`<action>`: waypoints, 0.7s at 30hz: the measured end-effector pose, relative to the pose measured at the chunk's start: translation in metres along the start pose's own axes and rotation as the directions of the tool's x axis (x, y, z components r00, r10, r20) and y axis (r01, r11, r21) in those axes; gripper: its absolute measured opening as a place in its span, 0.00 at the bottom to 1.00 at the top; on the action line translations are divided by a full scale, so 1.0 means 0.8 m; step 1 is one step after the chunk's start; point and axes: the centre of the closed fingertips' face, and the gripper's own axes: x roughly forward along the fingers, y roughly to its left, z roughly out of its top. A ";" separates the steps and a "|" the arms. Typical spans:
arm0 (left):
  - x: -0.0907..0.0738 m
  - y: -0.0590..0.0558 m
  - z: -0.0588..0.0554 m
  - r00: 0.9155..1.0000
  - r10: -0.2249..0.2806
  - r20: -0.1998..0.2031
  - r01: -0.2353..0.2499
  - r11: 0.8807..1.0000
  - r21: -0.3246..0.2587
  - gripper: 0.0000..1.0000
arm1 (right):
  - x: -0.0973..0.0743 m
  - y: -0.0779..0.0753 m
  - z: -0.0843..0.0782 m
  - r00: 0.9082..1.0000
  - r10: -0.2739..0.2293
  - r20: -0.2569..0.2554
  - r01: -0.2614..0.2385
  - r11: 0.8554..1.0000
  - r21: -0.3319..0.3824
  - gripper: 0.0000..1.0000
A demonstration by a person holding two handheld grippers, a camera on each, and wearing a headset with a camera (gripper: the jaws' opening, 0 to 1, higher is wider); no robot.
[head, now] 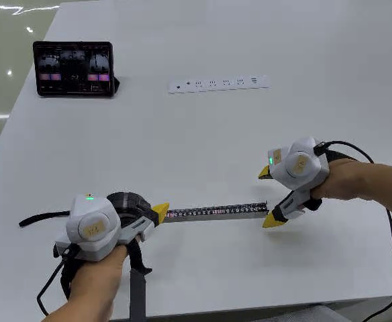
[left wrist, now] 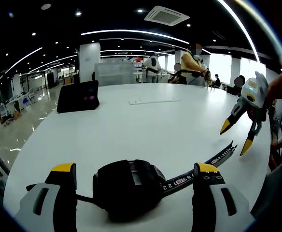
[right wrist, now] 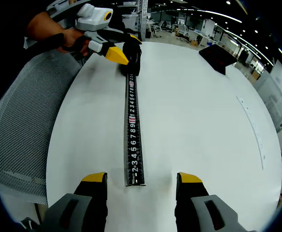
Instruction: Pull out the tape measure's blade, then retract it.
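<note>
Nearest me, the tape measure's black case [left wrist: 129,186] sits on the white counter [head: 203,134] between the jaws of my left tool [left wrist: 135,169]. Those jaws are spread wide, with a gap on each side of the case, so I am straddling it, not squeezing it. The case looks hard, rounded and fairly dense. I judge it would take a firm pinch across its flat sides, while its curved edge could slip out of the jaws.

The blade [right wrist: 133,130] runs out from the case and lies flat on the counter, numbers up. It is thin, springy metal: stiff along its length, likely to kink if bent sideways, and it should snap back quickly once released. The hooked end [right wrist: 134,182] is the place to hold it.

That end lies between the jaws of my right tool [right wrist: 141,178], which are well apart and touch neither edge of the blade. This tool holds nothing.

Farther across the counter and well apart from the work, a white power strip [head: 217,84] lies flat, and a tablet [head: 73,69] stands propped near the far left corner.
</note>
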 end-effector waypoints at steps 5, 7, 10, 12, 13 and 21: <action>0.001 -0.009 0.006 1.000 -0.017 0.008 0.017 1.000 0.010 0.99 | 0.006 0.006 -0.004 1.000 0.022 -0.009 -0.022 1.000 -0.012 0.41; 0.001 -0.009 0.006 1.000 -0.019 0.011 0.020 1.000 -0.003 0.99 | 0.007 0.008 -0.005 1.000 0.026 -0.013 -0.027 0.999 -0.021 0.36; 0.003 -0.004 0.003 1.000 -0.006 0.004 0.006 0.999 -0.039 0.99 | 0.006 0.012 -0.005 0.999 0.039 -0.016 -0.039 0.999 -0.029 0.30; 0.002 -0.001 0.001 1.000 0.002 0.003 -0.002 0.999 -0.040 0.99 | 0.006 0.011 -0.008 0.999 0.037 -0.022 -0.038 0.999 -0.031 0.28; 0.002 0.002 0.000 1.000 0.005 0.001 -0.005 0.999 -0.046 0.99 | 0.007 0.010 -0.010 0.999 0.032 -0.028 -0.033 0.999 -0.033 0.27; -0.001 0.009 -0.004 1.000 0.023 -0.003 -0.023 0.997 -0.072 0.97 | 0.008 0.013 -0.015 0.998 0.041 -0.045 -0.042 0.999 -0.025 0.17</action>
